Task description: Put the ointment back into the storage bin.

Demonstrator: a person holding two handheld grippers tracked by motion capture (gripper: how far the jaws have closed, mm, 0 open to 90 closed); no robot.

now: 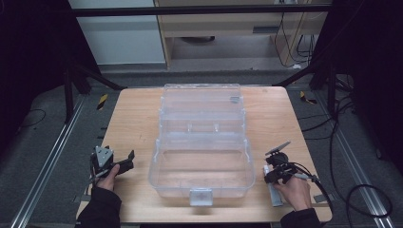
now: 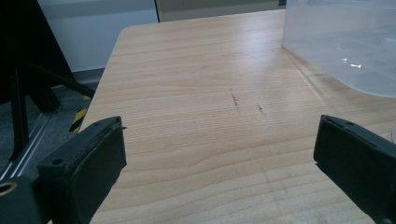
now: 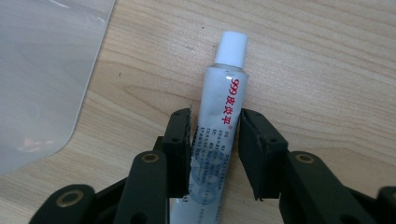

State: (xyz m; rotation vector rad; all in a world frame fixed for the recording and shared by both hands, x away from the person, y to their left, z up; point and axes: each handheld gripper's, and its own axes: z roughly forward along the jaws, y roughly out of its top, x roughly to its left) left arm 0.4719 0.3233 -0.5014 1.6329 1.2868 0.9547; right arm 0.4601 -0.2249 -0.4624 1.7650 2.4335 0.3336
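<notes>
left hand-held gripper point(image 2: 219, 154) spread wide over counter point(image 2: 196, 93) | right hand-held gripper point(image 3: 215, 149) straddling tube point(image 3: 222, 107), jaws not quite clamped

From above the near edge we look forward and down on the whole wooden table point(image 1: 133, 123), floor and frame beyond it. The clear plastic box point(image 1: 202, 142) sits mid-table, a hand at each lower corner.

The left gripper view rides low, close to the tabletop point(image 2: 196, 116), facing the far left corner; the box's wall point(image 2: 345, 42) enters top right. We share that bare left stretch of table with the high view.

The right gripper view looks almost straight down, very near the tube point(image 3: 219, 121) between its jaws, with the box's corner point(image 3: 42, 74) at left. The high view shows the same tube point(image 1: 274, 195) at lower right.
</notes>
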